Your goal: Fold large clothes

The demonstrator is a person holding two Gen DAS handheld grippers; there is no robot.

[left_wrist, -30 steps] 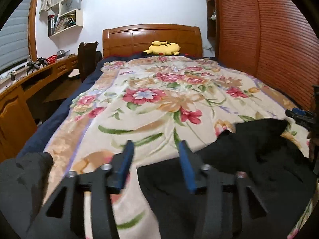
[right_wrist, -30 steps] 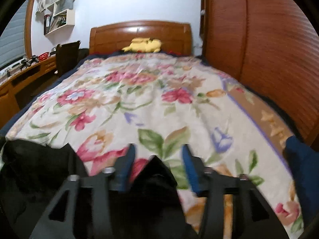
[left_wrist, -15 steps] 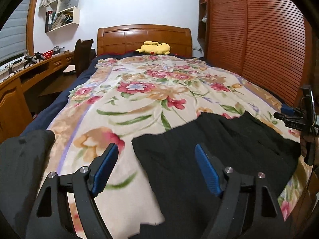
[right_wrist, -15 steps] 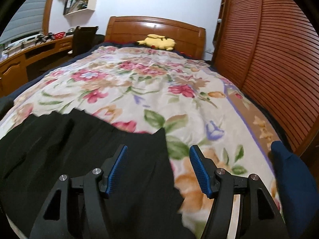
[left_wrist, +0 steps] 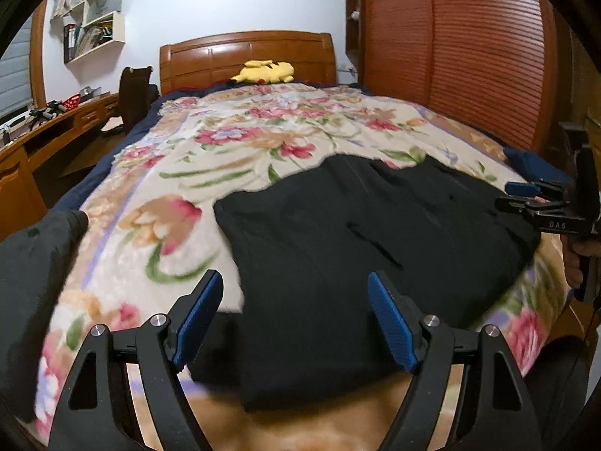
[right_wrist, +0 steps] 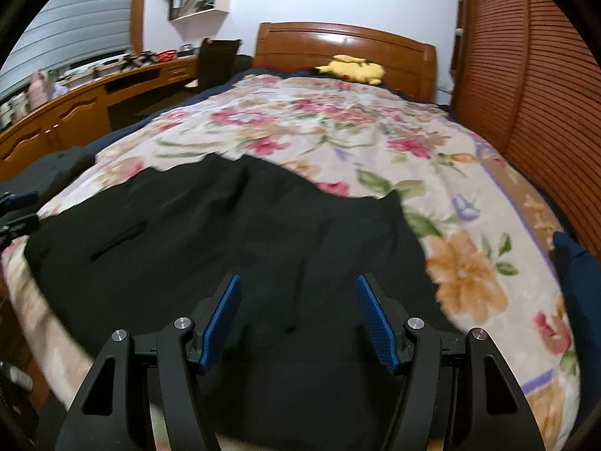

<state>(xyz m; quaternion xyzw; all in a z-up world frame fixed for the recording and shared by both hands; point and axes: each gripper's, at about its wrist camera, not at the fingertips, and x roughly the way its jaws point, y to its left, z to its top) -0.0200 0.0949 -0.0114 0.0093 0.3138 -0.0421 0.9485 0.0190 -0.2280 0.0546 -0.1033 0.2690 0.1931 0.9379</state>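
Your left gripper (left_wrist: 295, 317) sits at the bottom of its own view with its blue-padded fingers (left_wrist: 197, 315) spread wide and nothing between them; the pads touch no cloth. Beyond and beneath them lies the black garment (left_wrist: 360, 240), spread flat over the floral blanket (left_wrist: 240, 139) and filling the lower centre and right of that frame. Its near edge runs under the fingertips, and its far edge is jagged, reaching about mid-frame. A short slit, like a pocket opening, shows on the cloth right of centre.

Your right gripper (right_wrist: 296, 317) is at the bottom of the right wrist view. Its fingers (right_wrist: 221, 315) stand apart and are closing slightly, with the garment (right_wrist: 210, 233) lying below the gap but not pinched. From here the cloth covers the lower left and centre of the frame, with one pointed corner at the right of centre.

In the left wrist view, your right gripper (left_wrist: 526, 193) shows at the right edge, held by a hand (left_wrist: 574, 259), just above the garment's right side.

A second dark garment (left_wrist: 33, 263) lies at the left edge of the left view, apart from the black one. A yellow plush toy (left_wrist: 265, 71) rests against the wooden headboard (left_wrist: 244, 52) at the top centre. A wooden desk (right_wrist: 75, 112) runs along the left, and slatted wardrobe doors (left_wrist: 469, 56) fill the right.
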